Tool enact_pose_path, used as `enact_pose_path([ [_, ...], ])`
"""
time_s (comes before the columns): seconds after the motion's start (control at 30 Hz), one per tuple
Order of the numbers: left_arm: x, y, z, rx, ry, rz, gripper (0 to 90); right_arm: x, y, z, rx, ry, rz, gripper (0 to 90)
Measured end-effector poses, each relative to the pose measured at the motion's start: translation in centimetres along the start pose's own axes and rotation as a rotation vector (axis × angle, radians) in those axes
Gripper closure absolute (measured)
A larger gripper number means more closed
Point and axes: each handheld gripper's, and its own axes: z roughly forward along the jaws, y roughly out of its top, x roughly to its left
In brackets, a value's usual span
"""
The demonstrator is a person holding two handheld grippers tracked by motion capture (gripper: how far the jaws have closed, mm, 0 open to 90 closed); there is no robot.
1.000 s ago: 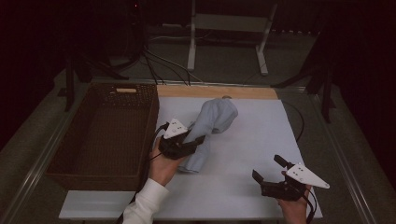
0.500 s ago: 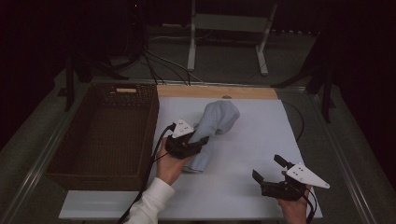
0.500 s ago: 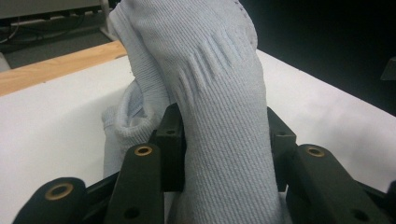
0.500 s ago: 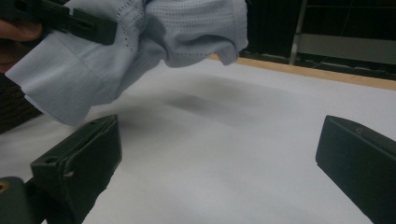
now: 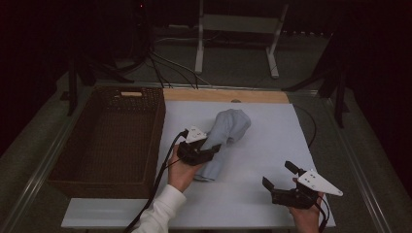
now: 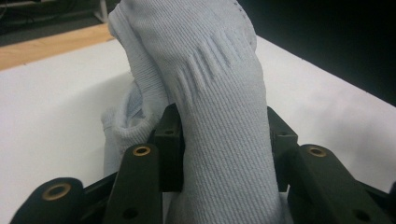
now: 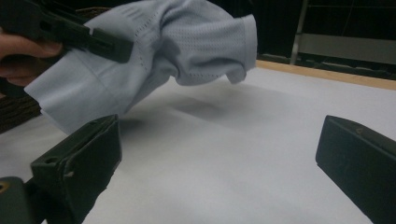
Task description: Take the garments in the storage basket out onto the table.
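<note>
A light blue ribbed sock (image 5: 229,127) lies bunched on the white board (image 5: 277,131), its far end humped up. My left gripper (image 5: 214,148) comes in from the sock's left, and its jaws are shut on the sock's middle. In the left gripper view the sock (image 6: 219,93) bulges up between the two black pads (image 6: 169,140) of the left gripper (image 6: 224,122). My right gripper (image 5: 278,174) stands open near the board's front right, with nothing between its fingers. In the right gripper view, past the right gripper (image 7: 219,135), the sock (image 7: 187,42) hangs from the other gripper's jaw.
A dark wicker basket (image 5: 156,141) stands along the board's left edge. A wooden strip (image 5: 223,95) borders the board at the back, and a metal stand (image 5: 238,29) and cables lie beyond it. Bare white board spreads between the two grippers.
My left gripper has shifted a little to the right and down with the sock in its jaws. The right gripper has stayed where it was.
</note>
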Motion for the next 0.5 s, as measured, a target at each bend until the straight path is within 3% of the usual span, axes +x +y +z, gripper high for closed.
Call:
enact_pose_path([
  [0.17,-0.2,-0.19,0.47,-0.004,-0.034,-0.015,55.7,-0.01,0.0,0.01,0.0,-0.001,0.0,0.6],
  [0.3,0.0,0.14,0.26,-0.039,-0.076,-0.051,42.0,-0.01,0.0,-0.01,0.0,-0.001,-0.001,0.6],
  [0.43,-0.03,0.41,-0.23,-0.047,-0.044,-0.051,20.3,-0.02,0.0,-0.04,0.0,-0.002,0.001,0.6],
  [0.5,-0.03,0.45,-0.45,-0.05,-0.026,-0.048,14.9,-0.01,0.0,-0.03,0.0,-0.002,0.0,0.6],
])
